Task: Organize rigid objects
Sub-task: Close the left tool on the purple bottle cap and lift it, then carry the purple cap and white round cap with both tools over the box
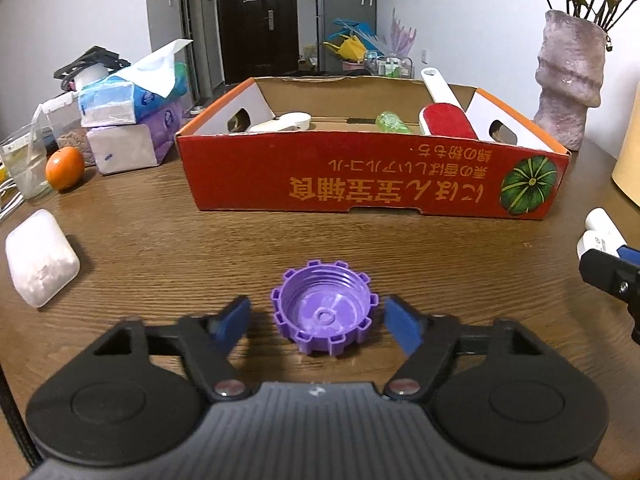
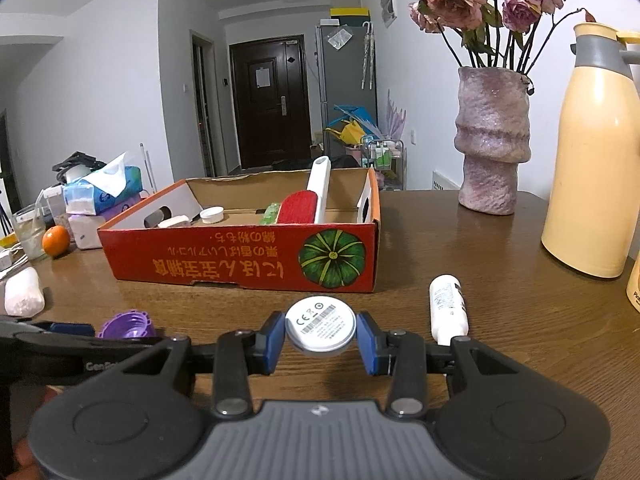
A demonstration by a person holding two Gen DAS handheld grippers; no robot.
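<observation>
Wood-grain desk (image 1: 160, 248), brown, cluttered along its far left edge.

Far left: white rounded soap-like block (image 1: 40, 258) lying on the desk; behind it an orange (image 1: 65, 168) beside a clear plastic cup (image 1: 24, 164), then stacked tissue packs (image 1: 132, 120).

Purple cap (image 1: 325, 312): plastic, round, lying open side up on the desk, screw threads visible inside, a small raised ring at the centre of its floor, square lugs spaced round the outer rim. It sits between the blue pads of the left gripper (image 1: 320, 322). Jaws part open; a gap shows on each side of the cap, neither pad touching it.

Behind it, mid-desk: red cardboard box (image 1: 360, 184), open top, printed script upside down, green pumpkin picture at its right end. Inside: a red-faced lint brush (image 1: 448, 120) with white handle leaning on the back wall, a green bumpy item, white pieces at the left end.

Right gripper (image 2: 320, 338): jaws narrowly set, blue pads pressed on both sides of a white round disc (image 2: 320, 330), flat face up with grey printed marks and a barcode.

Just right of it: white tube (image 2: 448, 308) lying on the desk. Further right: mauve textured vase (image 2: 494, 144) with dried roses, cream thermos jug (image 2: 592, 160).
</observation>
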